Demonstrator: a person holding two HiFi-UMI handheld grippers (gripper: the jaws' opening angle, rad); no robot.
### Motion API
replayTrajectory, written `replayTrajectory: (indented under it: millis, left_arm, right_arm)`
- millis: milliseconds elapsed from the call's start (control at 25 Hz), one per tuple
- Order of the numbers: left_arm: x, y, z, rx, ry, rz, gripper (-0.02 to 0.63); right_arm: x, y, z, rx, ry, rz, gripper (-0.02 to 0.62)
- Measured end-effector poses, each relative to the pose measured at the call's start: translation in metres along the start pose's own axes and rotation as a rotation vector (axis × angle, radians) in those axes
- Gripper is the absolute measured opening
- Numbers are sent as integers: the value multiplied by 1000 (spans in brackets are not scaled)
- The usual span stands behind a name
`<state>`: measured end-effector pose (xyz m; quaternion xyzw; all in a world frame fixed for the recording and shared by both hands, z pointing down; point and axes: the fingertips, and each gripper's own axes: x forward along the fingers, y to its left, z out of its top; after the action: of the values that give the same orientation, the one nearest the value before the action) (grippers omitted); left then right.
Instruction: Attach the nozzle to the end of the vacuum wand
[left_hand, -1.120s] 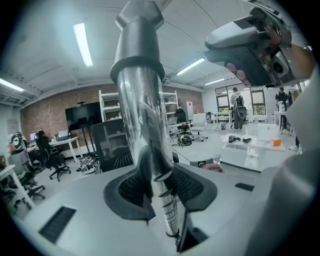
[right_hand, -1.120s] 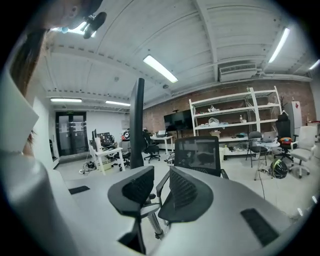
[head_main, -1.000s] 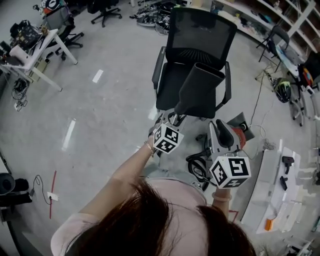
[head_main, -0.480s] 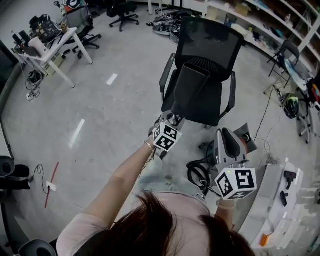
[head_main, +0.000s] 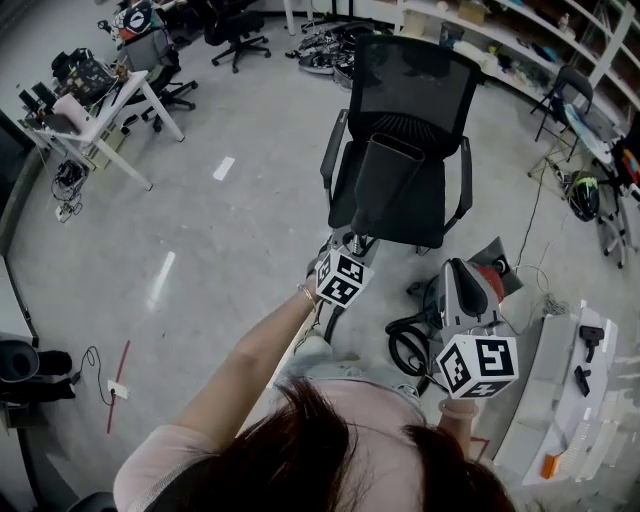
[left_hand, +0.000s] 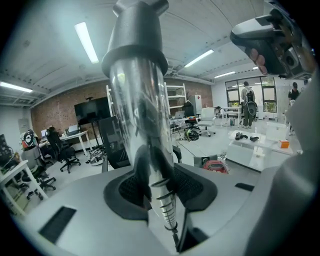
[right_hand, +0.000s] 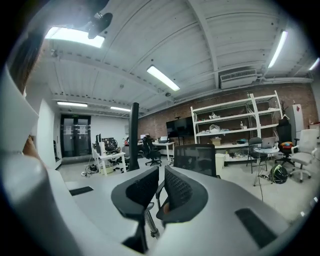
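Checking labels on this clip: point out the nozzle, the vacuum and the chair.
nozzle (head_main: 388, 183): head view, its wide dark body.
vacuum (head_main: 463, 290): head view, its grey top.
chair (head_main: 415, 80): head view, the mesh backrest.

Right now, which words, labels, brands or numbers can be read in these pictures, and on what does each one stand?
No text is readable.
On the left marker cube and the right marker cube: only square patterns, no letters.
On the vacuum body and the shelves: any print is too small to read.
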<state>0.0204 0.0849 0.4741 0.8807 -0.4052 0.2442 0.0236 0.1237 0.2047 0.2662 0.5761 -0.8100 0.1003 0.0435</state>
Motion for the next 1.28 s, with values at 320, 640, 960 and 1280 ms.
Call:
replayTrajectory:
  millis: [320, 640, 960, 1280]
  left_arm:
    - [-5, 11, -3, 13, -6, -56, 150]
    - [-7, 24, -5, 5, -13, -74, 150]
    - [-10, 25, -5, 7, -25, -81, 150]
    - [-12, 20, -8, 11, -23, -89, 150]
  right_arm:
    - [15, 28, 1, 21, 2, -59, 49]
    - [27, 46, -1, 23, 21, -75, 46]
    - [27, 53, -3, 31, 23, -74, 46]
    - [27, 53, -4, 30, 20, -64, 46]
